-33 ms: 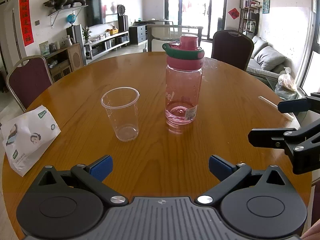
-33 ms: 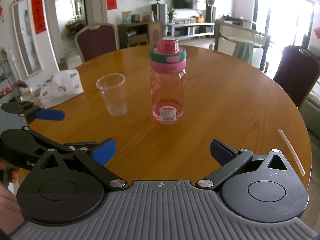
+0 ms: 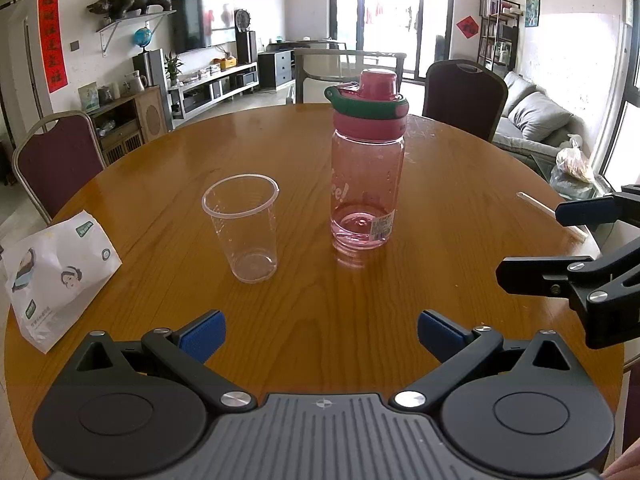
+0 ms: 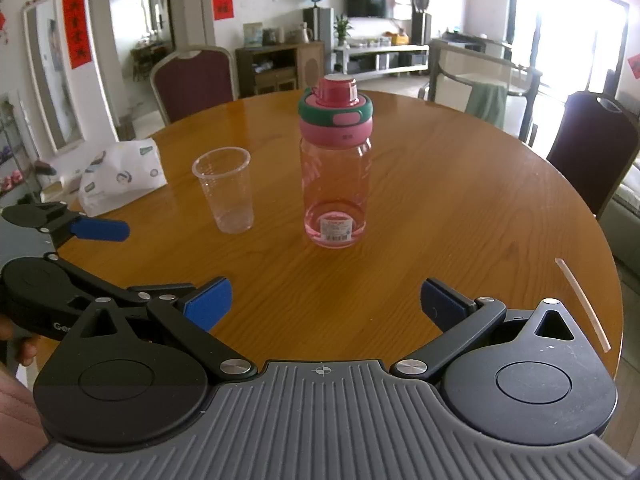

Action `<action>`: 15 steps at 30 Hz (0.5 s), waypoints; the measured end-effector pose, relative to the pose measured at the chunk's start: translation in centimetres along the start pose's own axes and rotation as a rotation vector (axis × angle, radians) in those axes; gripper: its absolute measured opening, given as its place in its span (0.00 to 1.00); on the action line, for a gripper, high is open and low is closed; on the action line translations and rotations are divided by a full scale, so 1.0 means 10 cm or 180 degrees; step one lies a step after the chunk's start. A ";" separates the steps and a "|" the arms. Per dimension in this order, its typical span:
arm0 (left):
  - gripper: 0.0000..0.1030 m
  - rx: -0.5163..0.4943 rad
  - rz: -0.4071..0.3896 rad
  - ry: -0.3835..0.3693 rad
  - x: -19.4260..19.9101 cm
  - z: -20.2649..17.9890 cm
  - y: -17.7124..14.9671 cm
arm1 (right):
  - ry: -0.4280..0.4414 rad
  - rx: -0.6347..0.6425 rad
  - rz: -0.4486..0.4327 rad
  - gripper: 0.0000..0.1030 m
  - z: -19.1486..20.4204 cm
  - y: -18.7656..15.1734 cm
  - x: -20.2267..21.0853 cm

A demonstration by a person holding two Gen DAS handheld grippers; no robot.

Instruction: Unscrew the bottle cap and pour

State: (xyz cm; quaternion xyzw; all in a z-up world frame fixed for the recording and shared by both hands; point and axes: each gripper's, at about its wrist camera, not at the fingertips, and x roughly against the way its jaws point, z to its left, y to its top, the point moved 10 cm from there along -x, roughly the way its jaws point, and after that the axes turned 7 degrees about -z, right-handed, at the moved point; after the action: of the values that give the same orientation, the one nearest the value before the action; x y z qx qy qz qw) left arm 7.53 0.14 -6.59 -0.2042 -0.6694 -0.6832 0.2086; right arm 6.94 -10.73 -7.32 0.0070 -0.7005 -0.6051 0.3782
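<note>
A pink see-through bottle (image 3: 366,188) with a pink and green screw cap (image 3: 370,104) stands upright on the round wooden table (image 3: 460,184). It also shows in the right wrist view (image 4: 335,184), cap (image 4: 336,110) on. A clear plastic cup (image 3: 246,228) stands upright to its left; it also shows in the right wrist view (image 4: 226,190). My left gripper (image 3: 320,336) is open and empty, short of both. My right gripper (image 4: 324,304) is open and empty, short of the bottle. Each gripper shows at the edge of the other's view.
A white printed bag (image 3: 52,264) lies at the table's left edge. A straw (image 4: 582,304) lies near the right edge. Dark red chairs (image 3: 60,160) stand around the table.
</note>
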 end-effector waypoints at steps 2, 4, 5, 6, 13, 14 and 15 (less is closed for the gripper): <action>1.00 0.0001 0.0002 0.0001 0.00 0.00 -0.01 | -0.0001 -0.0002 0.0002 1.00 0.00 0.00 0.00; 1.00 0.0001 0.0003 0.0001 0.00 0.00 -0.01 | -0.0001 -0.0004 0.0005 1.00 0.01 0.00 -0.01; 1.00 0.0002 0.0004 0.0001 0.00 0.00 -0.01 | -0.0001 -0.0005 0.0006 1.00 0.01 0.00 -0.01; 1.00 0.0002 0.0005 0.0002 0.00 0.00 -0.02 | -0.0002 -0.0006 0.0007 1.00 0.01 -0.01 -0.01; 1.00 0.0002 0.0004 0.0004 0.01 0.02 0.00 | -0.0007 -0.0011 0.0006 1.00 -0.02 0.02 -0.01; 1.00 0.0000 0.0004 0.0005 0.02 0.00 0.00 | -0.0008 -0.0011 0.0005 1.00 -0.02 0.02 0.00; 1.00 -0.0001 0.0004 0.0006 0.02 0.00 0.00 | -0.0008 -0.0011 0.0004 1.00 -0.03 0.02 0.00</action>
State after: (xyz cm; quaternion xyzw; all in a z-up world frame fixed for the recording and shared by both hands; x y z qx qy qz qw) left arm 7.34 0.17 -6.51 -0.2040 -0.6690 -0.6833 0.2096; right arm 7.19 -10.91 -7.15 0.0050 -0.7000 -0.6061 0.3777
